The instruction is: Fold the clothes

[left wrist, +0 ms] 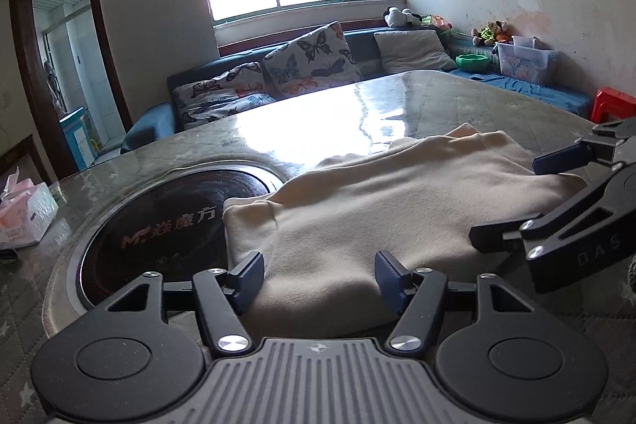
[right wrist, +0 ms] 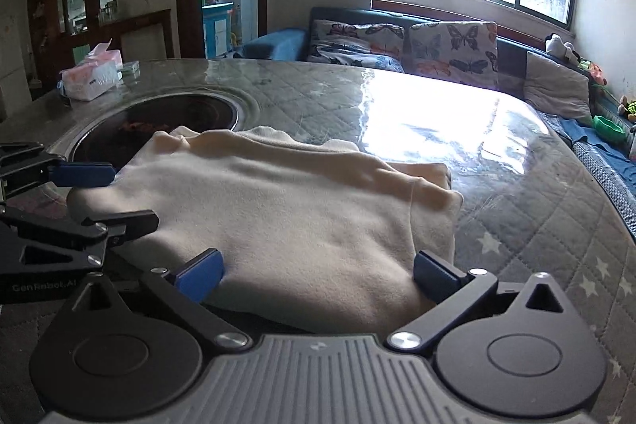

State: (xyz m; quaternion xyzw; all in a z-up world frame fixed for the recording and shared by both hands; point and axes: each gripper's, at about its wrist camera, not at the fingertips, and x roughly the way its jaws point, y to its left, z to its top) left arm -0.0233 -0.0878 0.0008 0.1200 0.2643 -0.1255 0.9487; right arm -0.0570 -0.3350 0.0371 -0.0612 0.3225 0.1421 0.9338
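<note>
The left gripper (left wrist: 319, 275) stands open, tilted down at the near edge of the folded cream garment (left wrist: 397, 209), its blue pads either side of the cloth's near hem without pressing it. The right gripper (right wrist: 318, 275) is spread wide, also tilted down, its pads apart over the near right part of the same garment (right wrist: 278, 217). Each gripper shows at the side of the other's view, close by.

The garment lies folded on the surface (right wrist: 516, 193), its left end overlapping the round black cooktop (left wrist: 159, 225) set into it. To the right and far side the quilted, glossy surface lies bare up to its curved edge. A tissue pack (right wrist: 93, 74) sits at the far left. Beyond the far edge runs a sofa (left wrist: 222, 66) with butterfly cushions (left wrist: 310, 60).
</note>
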